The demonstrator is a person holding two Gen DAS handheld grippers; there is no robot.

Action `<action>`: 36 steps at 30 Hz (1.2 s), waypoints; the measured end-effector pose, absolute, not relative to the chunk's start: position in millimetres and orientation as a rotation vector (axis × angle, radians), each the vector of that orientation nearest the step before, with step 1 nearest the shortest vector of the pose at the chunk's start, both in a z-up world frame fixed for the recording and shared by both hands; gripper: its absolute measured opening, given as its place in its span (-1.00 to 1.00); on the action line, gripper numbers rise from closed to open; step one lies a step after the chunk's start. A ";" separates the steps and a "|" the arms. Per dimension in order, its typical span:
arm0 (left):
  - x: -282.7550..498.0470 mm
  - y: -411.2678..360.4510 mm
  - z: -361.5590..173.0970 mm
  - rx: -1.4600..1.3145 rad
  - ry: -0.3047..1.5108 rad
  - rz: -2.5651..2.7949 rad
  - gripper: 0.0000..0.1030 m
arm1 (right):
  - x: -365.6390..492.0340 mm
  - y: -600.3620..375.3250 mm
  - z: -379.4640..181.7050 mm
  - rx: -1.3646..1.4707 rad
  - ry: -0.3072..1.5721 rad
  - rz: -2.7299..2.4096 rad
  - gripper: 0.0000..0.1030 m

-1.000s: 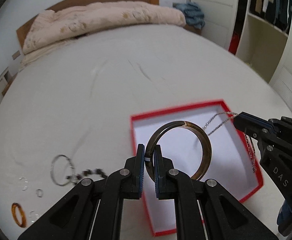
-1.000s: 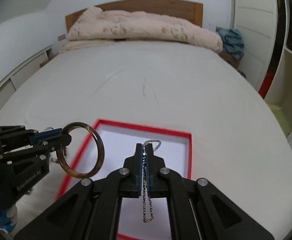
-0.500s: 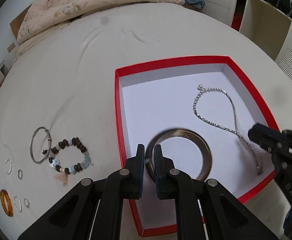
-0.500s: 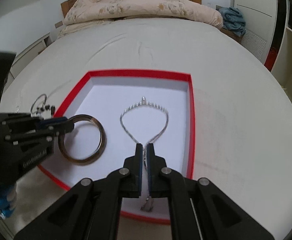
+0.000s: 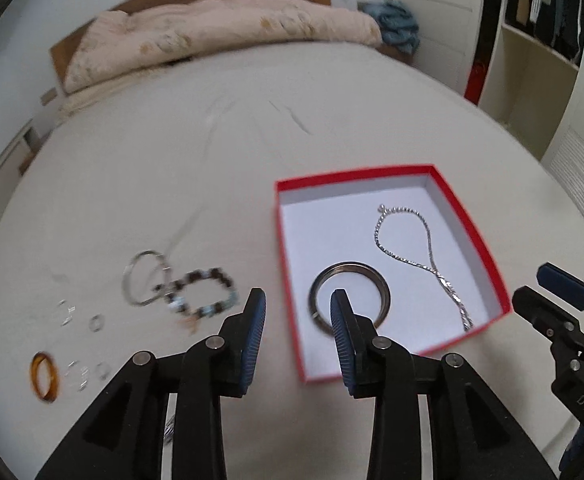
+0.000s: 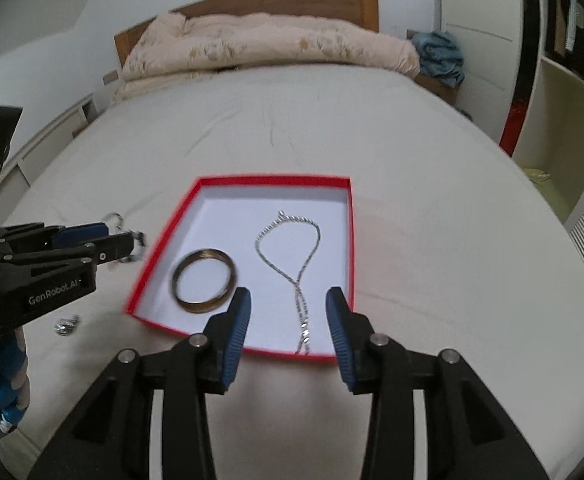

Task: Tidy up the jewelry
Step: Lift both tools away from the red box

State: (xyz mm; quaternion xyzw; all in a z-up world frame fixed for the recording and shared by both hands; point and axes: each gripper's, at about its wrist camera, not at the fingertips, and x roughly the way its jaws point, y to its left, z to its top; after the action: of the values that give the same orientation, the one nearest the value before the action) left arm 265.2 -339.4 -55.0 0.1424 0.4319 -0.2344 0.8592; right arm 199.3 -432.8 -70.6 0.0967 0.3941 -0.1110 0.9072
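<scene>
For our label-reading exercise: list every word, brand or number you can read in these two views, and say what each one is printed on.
"GenRobot.AI": white print on the side of the left gripper, in the right wrist view.
"DAS": pale letters on the body of the right gripper, in the left wrist view; it may be cut off.
The red box and the jewelry show no text.

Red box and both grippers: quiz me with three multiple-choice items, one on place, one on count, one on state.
1. Where does the brown bangle lie?
A. on the bedsheet
B. in the red box
C. in a gripper

2. How many pieces lie in the box?
A. one
B. two
C. four

3. What does the right gripper hold?
A. nothing
B. the silver chain
C. the bangle

Answers: 1 B, it rests on the white floor. 2 B, bangle and chain only. 3 A, its jaws are opening, the chain lying free below.
</scene>
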 end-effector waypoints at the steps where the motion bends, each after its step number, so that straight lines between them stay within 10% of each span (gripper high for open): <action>1: 258.1 -329.4 -47.8 0.295 0.897 -0.482 -0.35 | 193.2 -427.5 -63.0 0.200 0.804 -0.229 -0.27; 20: 118.0 -139.3 50.5 0.268 0.731 -0.251 -0.13 | 77.8 -282.0 40.9 0.157 0.646 -0.090 -0.27; 36: 113.9 16.5 30.4 0.129 0.743 -0.017 0.02 | 88.0 -214.1 23.5 0.126 0.667 0.042 -0.27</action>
State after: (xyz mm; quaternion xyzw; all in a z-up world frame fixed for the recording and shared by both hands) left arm 113.9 16.5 30.4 0.0629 0.3629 -0.0081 0.9297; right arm 88.0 -214.1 23.5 0.0619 0.3269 0.0205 0.9428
